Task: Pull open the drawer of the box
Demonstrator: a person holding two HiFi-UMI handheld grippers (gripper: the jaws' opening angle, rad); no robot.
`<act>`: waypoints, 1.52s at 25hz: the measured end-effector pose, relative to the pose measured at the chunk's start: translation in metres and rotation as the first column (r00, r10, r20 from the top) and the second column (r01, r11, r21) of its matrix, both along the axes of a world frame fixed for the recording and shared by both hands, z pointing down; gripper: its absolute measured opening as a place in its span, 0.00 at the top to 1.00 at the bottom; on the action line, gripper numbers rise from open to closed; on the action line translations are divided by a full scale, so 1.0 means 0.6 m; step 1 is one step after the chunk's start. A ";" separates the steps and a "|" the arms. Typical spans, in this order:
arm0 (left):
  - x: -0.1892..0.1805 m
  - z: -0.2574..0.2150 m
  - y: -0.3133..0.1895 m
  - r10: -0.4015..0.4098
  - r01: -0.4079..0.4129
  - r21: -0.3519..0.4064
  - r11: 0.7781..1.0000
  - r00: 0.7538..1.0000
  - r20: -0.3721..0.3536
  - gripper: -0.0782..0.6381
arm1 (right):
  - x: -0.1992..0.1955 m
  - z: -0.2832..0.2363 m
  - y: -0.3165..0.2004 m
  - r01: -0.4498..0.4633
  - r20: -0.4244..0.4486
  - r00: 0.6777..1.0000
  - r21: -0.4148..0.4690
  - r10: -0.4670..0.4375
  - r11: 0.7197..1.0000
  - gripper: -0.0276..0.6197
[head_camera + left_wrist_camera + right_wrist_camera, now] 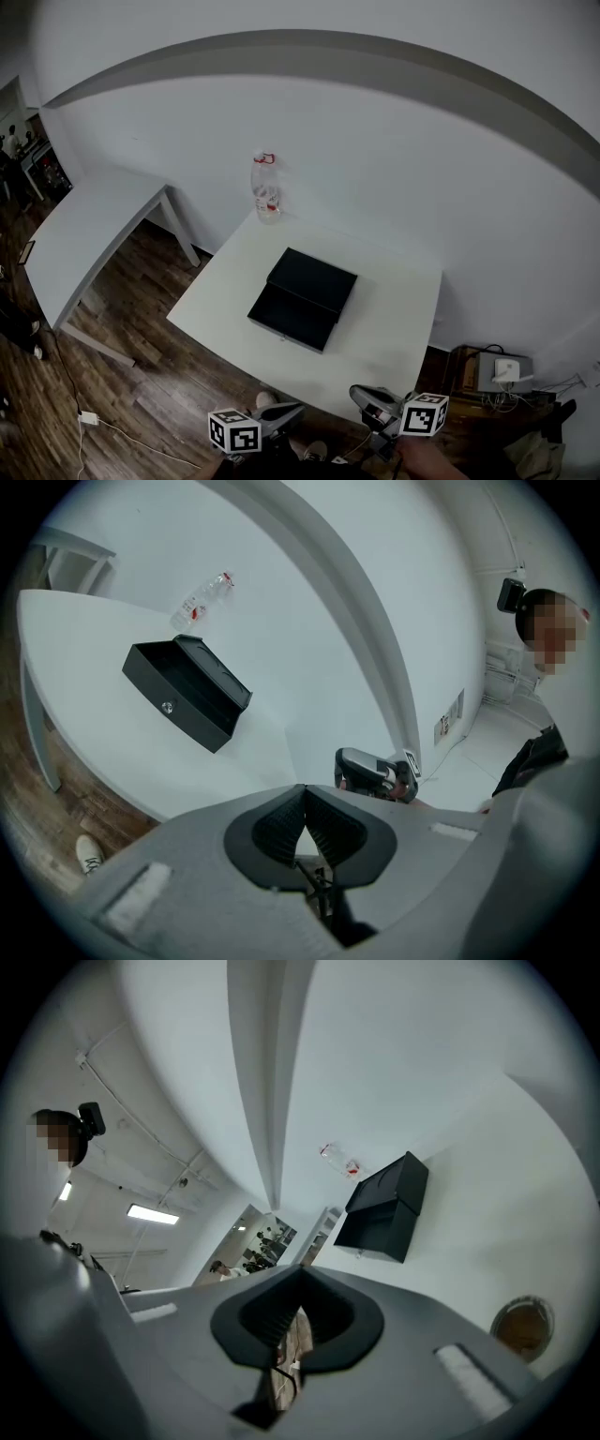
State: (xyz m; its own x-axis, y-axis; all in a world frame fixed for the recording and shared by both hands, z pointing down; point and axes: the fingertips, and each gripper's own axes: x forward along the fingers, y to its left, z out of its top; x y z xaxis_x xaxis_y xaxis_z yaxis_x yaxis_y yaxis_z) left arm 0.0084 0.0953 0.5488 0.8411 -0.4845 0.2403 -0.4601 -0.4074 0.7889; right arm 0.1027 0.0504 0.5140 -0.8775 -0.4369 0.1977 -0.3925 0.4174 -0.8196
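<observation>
The black box sits in the middle of the white table. Its drawer stands pulled out toward the table's near edge. In the left gripper view the drawer shows a hollow inside and a small metal knob on its front. My left gripper and right gripper hang below the table's near edge, well apart from the box. Both are shut with nothing between the pads. The box looks small and far off in the right gripper view.
A clear plastic bottle with a red cap ring stands at the table's far edge by the wall. A second white table is at the left. A cable and adapter lie on the wooden floor. A white device sits at the right.
</observation>
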 end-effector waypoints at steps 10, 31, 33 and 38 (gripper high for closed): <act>-0.013 -0.017 0.053 -0.038 0.038 -0.017 0.999 0.998 -0.041 0.89 | -0.008 -0.034 0.119 0.017 0.093 0.996 -0.014 -0.016 1.000 0.95; -0.018 -0.034 0.084 -0.042 0.041 -0.010 0.999 0.997 -0.070 0.89 | -0.033 -0.048 0.184 0.045 0.130 0.991 0.003 -0.045 0.999 0.95; -0.021 -0.033 0.086 -0.047 0.047 -0.013 0.999 0.996 -0.072 0.89 | -0.034 -0.048 0.187 0.049 0.130 0.990 0.004 -0.049 0.999 0.95; -0.024 -0.033 0.091 -0.053 0.052 -0.015 0.999 0.996 -0.075 0.89 | -0.038 -0.049 0.192 0.057 0.125 0.991 0.006 -0.057 0.998 0.95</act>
